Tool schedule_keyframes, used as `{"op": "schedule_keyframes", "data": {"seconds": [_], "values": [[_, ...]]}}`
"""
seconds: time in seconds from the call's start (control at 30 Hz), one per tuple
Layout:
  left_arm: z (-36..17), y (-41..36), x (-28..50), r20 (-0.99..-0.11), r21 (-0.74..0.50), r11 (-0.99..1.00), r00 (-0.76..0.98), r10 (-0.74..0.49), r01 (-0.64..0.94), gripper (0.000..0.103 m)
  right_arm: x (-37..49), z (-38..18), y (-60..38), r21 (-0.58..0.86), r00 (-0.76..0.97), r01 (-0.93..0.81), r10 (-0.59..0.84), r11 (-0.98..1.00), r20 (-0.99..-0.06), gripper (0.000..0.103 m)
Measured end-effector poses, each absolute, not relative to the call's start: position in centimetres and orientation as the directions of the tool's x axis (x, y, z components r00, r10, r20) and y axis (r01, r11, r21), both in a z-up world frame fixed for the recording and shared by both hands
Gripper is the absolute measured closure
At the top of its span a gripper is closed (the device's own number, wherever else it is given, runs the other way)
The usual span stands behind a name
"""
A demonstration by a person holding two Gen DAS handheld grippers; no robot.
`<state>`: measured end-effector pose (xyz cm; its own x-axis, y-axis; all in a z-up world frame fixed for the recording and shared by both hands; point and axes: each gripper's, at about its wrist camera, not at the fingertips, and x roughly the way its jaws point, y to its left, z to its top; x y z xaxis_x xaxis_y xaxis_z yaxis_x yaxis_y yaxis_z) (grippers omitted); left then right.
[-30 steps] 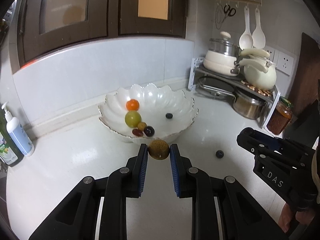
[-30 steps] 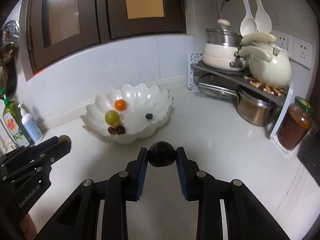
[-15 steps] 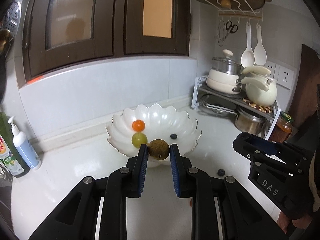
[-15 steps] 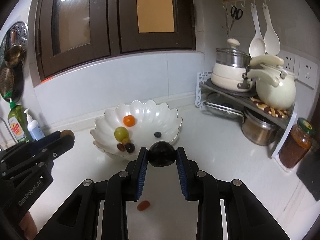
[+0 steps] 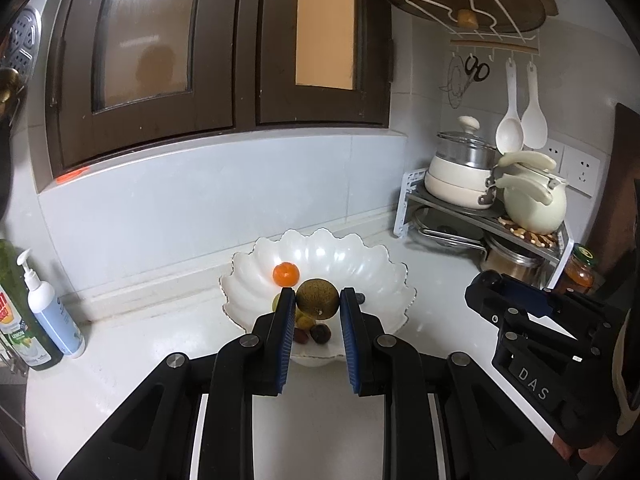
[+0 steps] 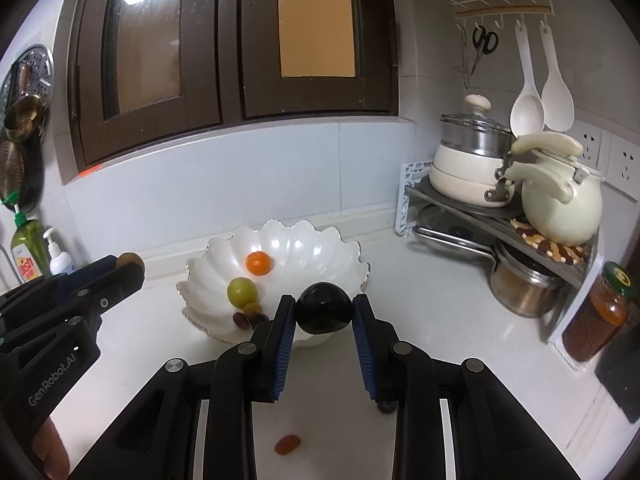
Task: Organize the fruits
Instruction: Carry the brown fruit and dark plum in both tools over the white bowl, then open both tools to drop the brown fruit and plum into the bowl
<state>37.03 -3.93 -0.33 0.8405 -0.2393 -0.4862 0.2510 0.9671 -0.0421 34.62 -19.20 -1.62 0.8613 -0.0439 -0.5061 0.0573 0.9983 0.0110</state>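
Observation:
A white scalloped bowl stands on the white counter and holds an orange fruit, a green fruit and small dark fruits. My left gripper is shut on a brownish-green round fruit, held above the bowl's near side. My right gripper is shut on a black round fruit, held above the counter just before the bowl. A small red fruit and a dark berry lie on the counter below it.
A corner rack with pots and a cream kettle stands at the right, with a steel pot and a jar beside it. Soap bottles stand at the left. Dark cabinets hang above.
Both grippers have risen and pulled back while holding their fruits; the bowl now sits lower and farther off in both views. The red fruit on the counter has come into the right wrist view.

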Motion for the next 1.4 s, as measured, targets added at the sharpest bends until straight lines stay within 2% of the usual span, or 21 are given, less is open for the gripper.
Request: {"op": "schedule_keyframes", "data": {"seconds": [0.3,0.53,0.97,1.4], "values": [[-0.5,-3.9,40.1,-0.51,-0.021,0.971,0.833,-0.216,0.239,0.08,37.6,-1.8,-19.2,0.013,0.852,0.033,-0.022,0.999,-0.523,0.073],[-1.1,-4.0,42.8,-0.542,-0.011,0.972,0.815,-0.204,0.236,0.08,41.3,-2.6,-19.3,0.04,0.816,0.009,0.016,0.999,-0.578,0.073],[-3.5,-4.1,47.8,-0.632,0.001,0.976,0.757,-0.168,0.217,0.08,47.0,-4.6,-19.1,0.013,0.747,-0.018,0.023,1.0,-0.665,0.073],[-6.0,-4.5,52.3,-0.734,-0.04,0.972,0.653,-0.186,0.232,0.079,50.7,-6.8,-18.6,0.021,0.669,-0.051,0.049,0.999,-0.741,0.073]]}}
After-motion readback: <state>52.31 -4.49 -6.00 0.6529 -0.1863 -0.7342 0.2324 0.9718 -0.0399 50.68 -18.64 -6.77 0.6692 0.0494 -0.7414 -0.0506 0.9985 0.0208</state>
